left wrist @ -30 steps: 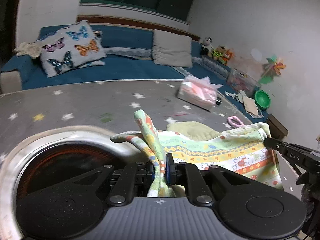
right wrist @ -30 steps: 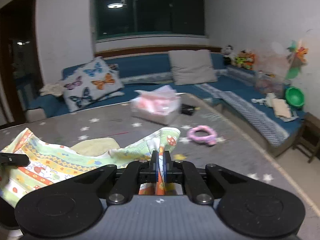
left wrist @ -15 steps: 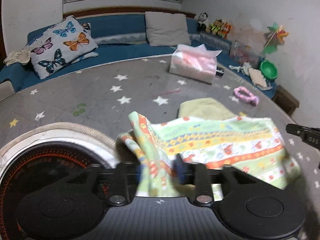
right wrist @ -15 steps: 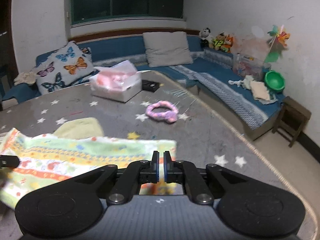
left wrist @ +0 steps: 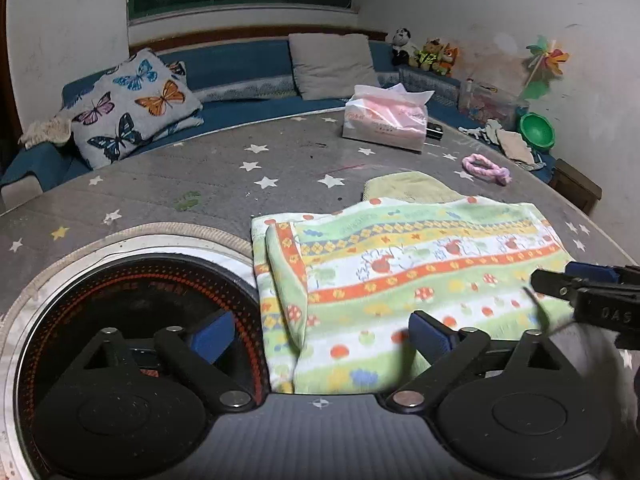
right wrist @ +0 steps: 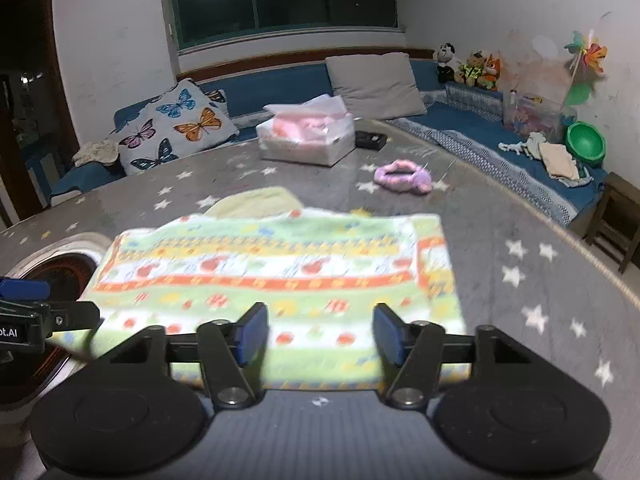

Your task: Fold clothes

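Note:
A colourful striped cloth (left wrist: 420, 264) with green, yellow and orange bands lies folded flat on the grey star-patterned table (left wrist: 224, 176). It also shows in the right wrist view (right wrist: 276, 268). My left gripper (left wrist: 320, 338) is open and empty, just above the cloth's near left edge. My right gripper (right wrist: 318, 336) is open and empty over the cloth's near edge; it also shows at the right of the left wrist view (left wrist: 580, 284). A folded pale yellow cloth (left wrist: 404, 188) lies behind the striped one, partly under it.
A round black cooktop (left wrist: 120, 320) is set in the table at the left. A pink tissue pack (left wrist: 386, 120) and a pink hair band (left wrist: 486, 168) lie further back. A blue sofa (left wrist: 240, 68) with cushions runs behind the table. The table's right edge (right wrist: 580, 256) is close.
Both grippers held the cloth's corners raised a second ago. They lowered it, opened and let go; the cloth now lies flat on the table.

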Available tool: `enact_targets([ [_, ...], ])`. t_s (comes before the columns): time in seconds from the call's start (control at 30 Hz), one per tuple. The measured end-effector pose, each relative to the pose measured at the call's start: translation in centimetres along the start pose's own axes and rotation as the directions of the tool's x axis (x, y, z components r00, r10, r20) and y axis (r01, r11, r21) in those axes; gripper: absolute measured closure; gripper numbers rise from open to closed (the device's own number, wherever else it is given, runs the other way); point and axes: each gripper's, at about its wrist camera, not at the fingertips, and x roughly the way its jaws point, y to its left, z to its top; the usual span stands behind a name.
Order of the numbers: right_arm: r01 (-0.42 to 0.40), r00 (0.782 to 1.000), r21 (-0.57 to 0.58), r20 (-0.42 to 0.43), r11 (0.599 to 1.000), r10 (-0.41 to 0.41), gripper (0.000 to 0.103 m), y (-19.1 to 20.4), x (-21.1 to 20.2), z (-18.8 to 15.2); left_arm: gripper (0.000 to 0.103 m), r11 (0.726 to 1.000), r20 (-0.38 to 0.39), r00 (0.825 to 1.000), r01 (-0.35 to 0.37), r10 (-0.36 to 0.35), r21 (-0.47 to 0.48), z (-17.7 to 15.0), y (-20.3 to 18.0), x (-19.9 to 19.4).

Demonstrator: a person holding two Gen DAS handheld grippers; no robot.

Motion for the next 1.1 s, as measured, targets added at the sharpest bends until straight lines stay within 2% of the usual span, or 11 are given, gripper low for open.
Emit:
enact_targets([
  [0.07,-0.008,1.0,-0.002,-0.002,1.0,0.008,0.024,0.5,-0.4,-0.7,0.0,1.0,0.003,1.0,0.006,-0.006,-0.007,-0.6,0.2,-0.6],
  [0.17,-0.007,1.0,-0.01,0.01,1.0,0.007,0.015,1.3,-1.1,-1.3,0.0,1.0,0.006,1.0,0.001,-0.001,-0.018,-1.3,0.4,-1.2],
  [0.23,-0.011,1.0,-0.01,0.015,1.0,0.012,0.014,1.7,-1.4,-1.7,0.0,1.0,0.002,1.0,-0.005,0.005,-0.021,-1.8,0.5,-1.5],
  [0.37,-0.014,1.0,-0.008,0.028,1.0,0.014,0.001,2.4,-2.3,-2.3,0.0,1.0,-0.007,1.0,-0.021,0.021,-0.02,-2.9,0.7,-2.1],
  [1.1,0.059,0.998,-0.015,0.011,0.998,-0.059,0.0,4.2,-4.0,-5.5,0.0,0.994,0.019,0.994,-0.107,0.107,0.006,-5.8,-0.1,-4.8],
])
